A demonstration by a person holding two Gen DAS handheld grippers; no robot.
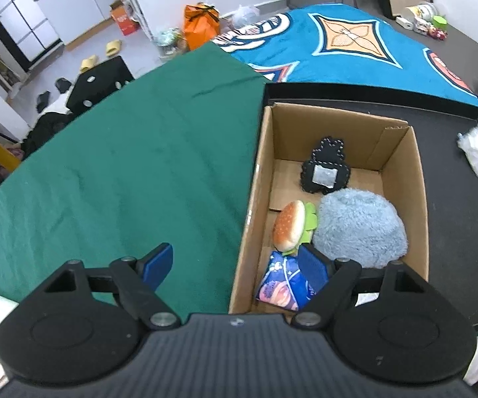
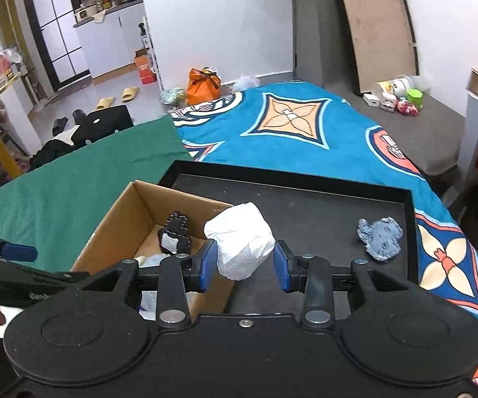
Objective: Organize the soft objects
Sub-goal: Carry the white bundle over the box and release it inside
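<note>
A cardboard box (image 1: 255, 179) stands at the left end of a black tray (image 1: 454, 232). In it lie a black felt piece (image 1: 325, 170), a burger plush (image 1: 290, 225), a fluffy blue plush (image 1: 360, 229) and a blue printed pouch (image 1: 283, 282). My left gripper (image 1: 235, 267) is open and empty, straddling the box's near left wall. My right gripper (image 2: 242, 267) holds a white soft bundle (image 2: 242, 240) between its blue pads, just right of the box (image 2: 112, 222). A grey-blue plush (image 2: 379, 237) lies on the tray (image 2: 305, 199) at the right.
A green cloth (image 1: 122, 172) covers the surface left of the box. A blue patterned blanket (image 2: 305, 129) lies beyond the tray. Bags, slippers and small items sit on the floor further back.
</note>
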